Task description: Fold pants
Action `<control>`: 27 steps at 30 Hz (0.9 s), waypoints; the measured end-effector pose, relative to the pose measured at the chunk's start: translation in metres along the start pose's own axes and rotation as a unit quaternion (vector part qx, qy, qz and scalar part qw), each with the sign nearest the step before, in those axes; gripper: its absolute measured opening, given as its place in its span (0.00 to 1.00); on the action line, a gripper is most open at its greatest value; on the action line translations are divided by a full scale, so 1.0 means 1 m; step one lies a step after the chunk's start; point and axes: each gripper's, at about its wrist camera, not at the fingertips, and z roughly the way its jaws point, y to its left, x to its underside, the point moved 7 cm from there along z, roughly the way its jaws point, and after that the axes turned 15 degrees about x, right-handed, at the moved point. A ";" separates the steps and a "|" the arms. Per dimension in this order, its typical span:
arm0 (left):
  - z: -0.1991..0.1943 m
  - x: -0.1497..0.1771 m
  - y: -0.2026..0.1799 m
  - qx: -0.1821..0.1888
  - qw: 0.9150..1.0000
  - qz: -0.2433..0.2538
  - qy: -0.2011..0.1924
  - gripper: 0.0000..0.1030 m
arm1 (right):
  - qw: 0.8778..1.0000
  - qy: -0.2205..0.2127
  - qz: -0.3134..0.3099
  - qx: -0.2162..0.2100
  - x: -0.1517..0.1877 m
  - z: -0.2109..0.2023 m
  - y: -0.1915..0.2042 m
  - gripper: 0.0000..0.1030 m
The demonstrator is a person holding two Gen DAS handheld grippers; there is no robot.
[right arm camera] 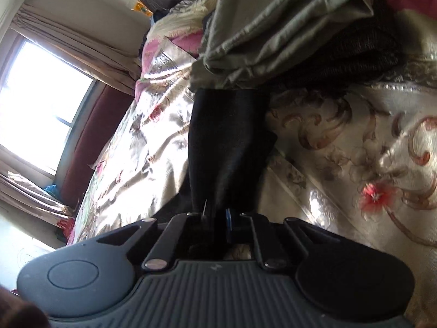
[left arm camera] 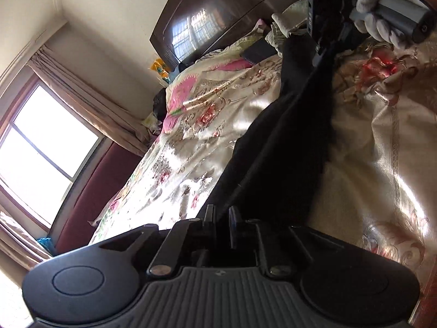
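Left wrist view: left gripper (left arm camera: 221, 214) is clamped on one end of the black pants (left arm camera: 275, 147), fingers nearly together w/ dark cloth pinched between. Pants run as a long dark strip across the floral bedspread (left arm camera: 191, 142) up to the right gripper (left arm camera: 323, 42), held by a white-gloved hand (left arm camera: 382, 16) at top right. Wooden headboard (left arm camera: 218, 8) stands behind, window (left arm camera: 41, 142) w/ curtains off to one side.

Right wrist view: right gripper (right arm camera: 217, 214) is closed on the other end of the pants (right arm camera: 226, 136); fabric hangs fwd from the fingers, its far edge close to a pile of olive-grey clothes (right arm camera: 273, 27) w/ a dark knit item (right arm camera: 368, 52) under it.

Risks, as judged: strip looks stretched between both tools, so uneven pull could slip cloth out of one pinch, or twist the legs so the fold lands crooked. Satin bedspread looks slick and rumpled; pants may slide or drag it along when laid down. The clothes pile sits right in the way of this end, so the pants could snag or land on it.
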 end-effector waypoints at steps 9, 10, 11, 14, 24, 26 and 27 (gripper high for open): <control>0.032 -0.024 -0.006 -0.006 0.999 0.039 -0.013 0.51 | 1.000 0.005 0.023 -0.020 -0.017 0.004 0.006 0.13; 0.031 -0.024 -0.011 0.002 0.999 0.035 -0.014 0.51 | 1.000 0.003 0.014 -0.021 -0.016 0.002 0.010 0.07; 0.029 -0.026 -0.015 0.008 0.999 0.029 -0.019 0.51 | 1.000 -0.001 0.004 -0.025 -0.016 0.000 0.016 0.06; 0.031 -0.035 -0.030 0.014 0.999 0.025 -0.028 0.55 | 0.999 0.001 -0.001 -0.049 -0.015 -0.007 0.027 0.06; 0.060 -0.048 -0.027 -0.028 0.998 0.052 0.006 0.26 | 0.988 -0.039 -0.020 -0.147 -0.037 -0.051 0.070 0.05; 0.056 -0.038 -0.014 -0.051 0.997 0.055 0.017 0.23 | 0.990 -0.055 -0.044 -0.122 -0.030 -0.045 0.062 0.07; 0.057 -0.031 -0.012 -0.051 0.997 0.056 0.028 0.22 | 0.994 -0.049 -0.050 -0.079 -0.025 -0.030 0.050 0.10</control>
